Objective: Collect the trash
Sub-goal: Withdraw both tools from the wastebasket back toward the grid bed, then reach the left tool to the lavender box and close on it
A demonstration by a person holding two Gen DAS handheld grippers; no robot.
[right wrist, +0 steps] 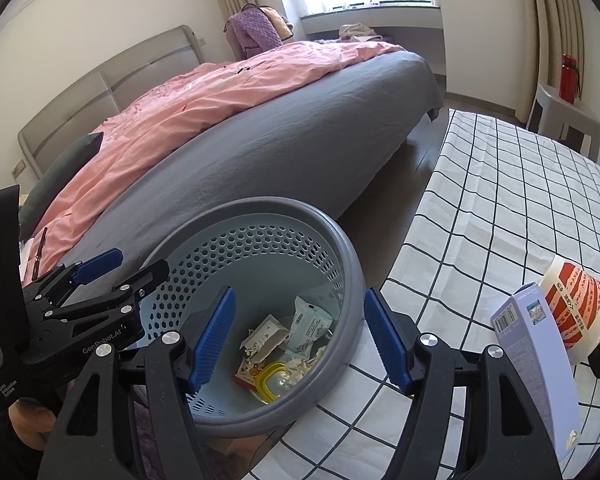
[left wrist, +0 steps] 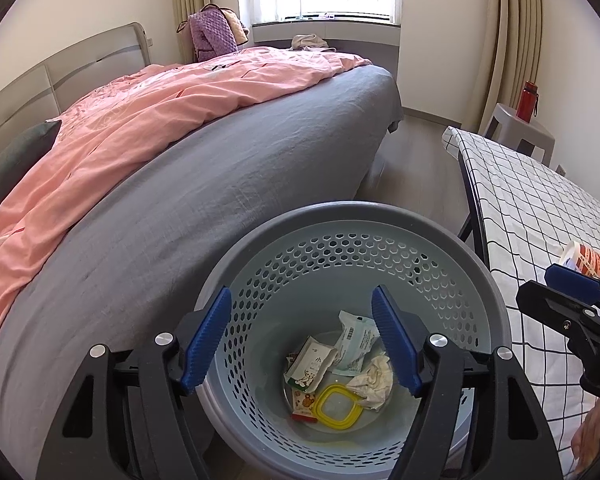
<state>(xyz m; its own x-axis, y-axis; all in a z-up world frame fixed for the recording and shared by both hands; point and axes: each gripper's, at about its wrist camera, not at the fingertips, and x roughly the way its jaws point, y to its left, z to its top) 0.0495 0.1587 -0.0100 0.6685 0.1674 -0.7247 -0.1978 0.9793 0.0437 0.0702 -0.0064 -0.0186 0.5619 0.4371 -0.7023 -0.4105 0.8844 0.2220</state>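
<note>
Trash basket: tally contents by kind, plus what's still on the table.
In the trash basket:
Wrappers/packets: 3
Crumpled tissue: 1
Yellow lid: 1
On the checkered table:
Paper cup: 1
Blue box: 1
Total: 7

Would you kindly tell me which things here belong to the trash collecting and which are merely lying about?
Belongs to the job:
- grey perforated plastic wastebasket, already holding wrappers
- red-and-white paper cup on the checked table
- pale blue cardboard box beside it
- left gripper and right gripper, both open

Just lying about:
- pink quilt
- red bottle
- purple bag
</note>
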